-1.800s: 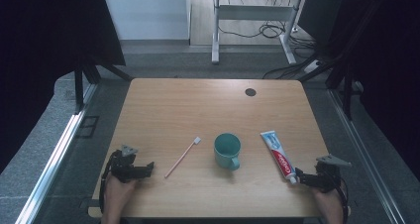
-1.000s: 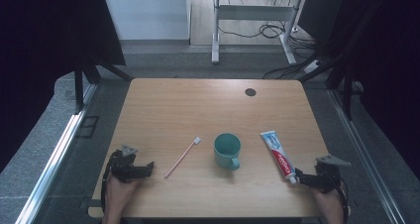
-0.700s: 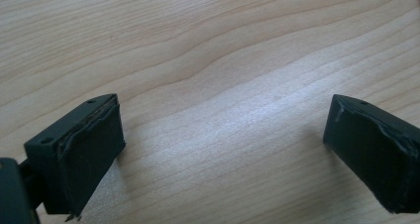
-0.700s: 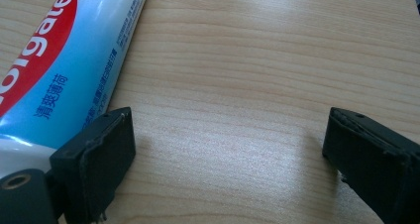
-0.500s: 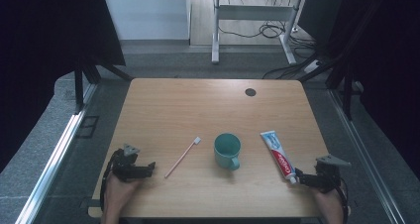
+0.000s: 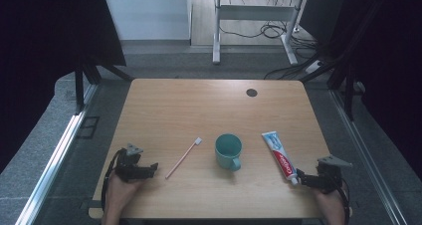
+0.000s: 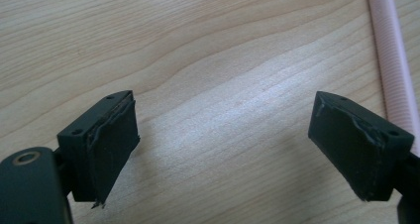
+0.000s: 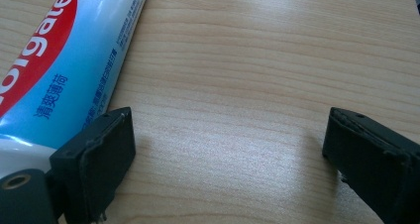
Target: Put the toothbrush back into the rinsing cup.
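Pale wood table carries a pink toothbrush, a teal cup and a toothpaste tube in a row. The left gripper rests at the near left edge, just beside the toothbrush handle; its jaws stand apart with only bare wood between them, though they have just been closing a little. The right gripper sits at the near right, jaws wide apart, one jaw just beside the tube's cap end.
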A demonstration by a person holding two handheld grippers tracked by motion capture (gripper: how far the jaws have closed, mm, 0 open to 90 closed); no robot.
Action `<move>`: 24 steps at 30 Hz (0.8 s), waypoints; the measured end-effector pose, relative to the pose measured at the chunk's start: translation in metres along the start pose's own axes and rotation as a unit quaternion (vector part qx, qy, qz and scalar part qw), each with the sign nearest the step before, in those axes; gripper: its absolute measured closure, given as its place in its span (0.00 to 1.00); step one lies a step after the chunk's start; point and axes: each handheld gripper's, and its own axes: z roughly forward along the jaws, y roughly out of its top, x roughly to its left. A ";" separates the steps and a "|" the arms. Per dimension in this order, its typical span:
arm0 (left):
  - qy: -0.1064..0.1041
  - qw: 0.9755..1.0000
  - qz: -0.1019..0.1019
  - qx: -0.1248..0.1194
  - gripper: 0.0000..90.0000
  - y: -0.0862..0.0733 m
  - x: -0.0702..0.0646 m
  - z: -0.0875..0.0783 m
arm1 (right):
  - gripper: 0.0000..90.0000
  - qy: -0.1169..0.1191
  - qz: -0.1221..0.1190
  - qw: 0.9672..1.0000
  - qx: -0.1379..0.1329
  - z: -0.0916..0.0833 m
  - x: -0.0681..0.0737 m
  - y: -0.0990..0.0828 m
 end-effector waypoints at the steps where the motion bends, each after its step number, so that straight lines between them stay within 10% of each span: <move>1: -0.002 1.000 0.001 0.000 0.14 0.000 0.000 0.000 | 0.06 0.000 0.000 1.000 0.000 0.000 0.000 0.000; 24: -0.043 0.998 0.045 0.033 0.25 0.020 -0.011 -0.002 | 0.06 0.000 0.000 1.000 0.000 0.000 0.000 0.000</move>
